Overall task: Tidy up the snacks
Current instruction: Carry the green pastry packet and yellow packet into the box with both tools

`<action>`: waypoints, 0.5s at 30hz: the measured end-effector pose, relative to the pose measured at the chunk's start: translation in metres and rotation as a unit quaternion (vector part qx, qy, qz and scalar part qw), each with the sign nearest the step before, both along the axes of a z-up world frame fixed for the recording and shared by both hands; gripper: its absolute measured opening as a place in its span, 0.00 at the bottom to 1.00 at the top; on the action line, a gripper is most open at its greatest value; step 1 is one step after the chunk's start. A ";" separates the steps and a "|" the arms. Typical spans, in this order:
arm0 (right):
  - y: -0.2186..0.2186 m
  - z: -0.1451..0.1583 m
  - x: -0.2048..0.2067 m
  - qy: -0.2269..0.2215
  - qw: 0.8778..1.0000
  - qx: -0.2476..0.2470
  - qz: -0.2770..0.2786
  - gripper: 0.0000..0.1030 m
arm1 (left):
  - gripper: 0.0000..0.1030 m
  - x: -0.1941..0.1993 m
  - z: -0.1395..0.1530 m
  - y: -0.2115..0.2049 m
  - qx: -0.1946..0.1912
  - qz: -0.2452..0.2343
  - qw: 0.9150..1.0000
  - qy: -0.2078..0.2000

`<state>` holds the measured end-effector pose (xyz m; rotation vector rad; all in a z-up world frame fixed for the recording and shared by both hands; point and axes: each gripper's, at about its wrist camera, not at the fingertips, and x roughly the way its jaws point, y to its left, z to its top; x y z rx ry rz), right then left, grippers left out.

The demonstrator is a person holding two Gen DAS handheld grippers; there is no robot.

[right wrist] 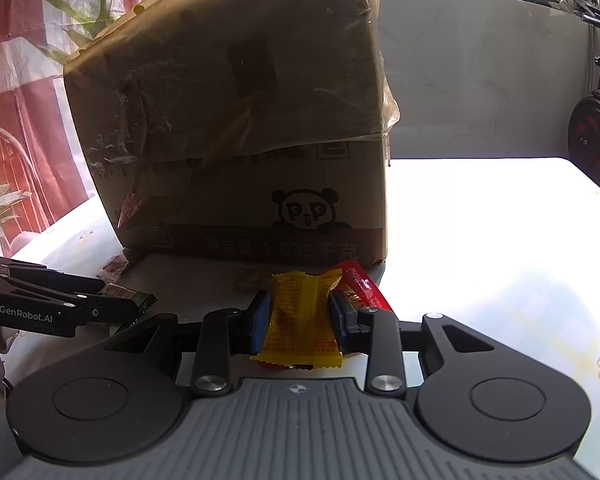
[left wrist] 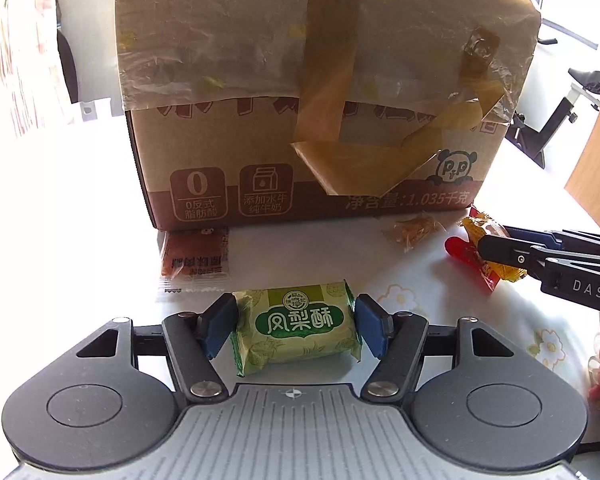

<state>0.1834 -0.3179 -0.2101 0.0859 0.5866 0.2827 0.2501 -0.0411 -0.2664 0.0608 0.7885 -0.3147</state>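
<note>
A big taped-up brown cardboard box (left wrist: 324, 92) with a panda printed near one lower corner stands on the pale flower-patterned tabletop (left wrist: 440, 320), and everything to be sorted lies along its base on the near side.

The left gripper (left wrist: 296, 326) has the green foil-wrapped pineapple cake packet (left wrist: 298, 326) square between its blue fingers (left wrist: 216, 328). The packet's long axis runs across from one finger to the other, so its crimped ends face the pads. The pads sit at those ends, but I cannot tell whether they press or merely bracket it; I would judge it loosely held at best.

The right gripper (right wrist: 300, 320) is clamped on a yellow crinkled snack sachet (right wrist: 300, 316), its long axis pointing away toward the box, with a red wrapped snack stick (right wrist: 366, 286) lying just beyond the right-hand finger.

A reddish-brown flat sachet (left wrist: 194, 258) lies against the box foot, nearer the left hand.
</note>
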 end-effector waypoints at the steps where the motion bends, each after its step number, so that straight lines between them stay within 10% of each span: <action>1: 0.000 0.000 0.000 0.000 1.000 -0.001 0.000 0.33 | 0.70 -0.001 0.001 0.001 -0.002 0.004 1.000 0.002; 15: 0.003 -0.001 -0.001 -0.004 1.000 -0.003 0.003 0.33 | 0.58 -0.010 0.003 0.007 -0.011 0.000 1.000 0.003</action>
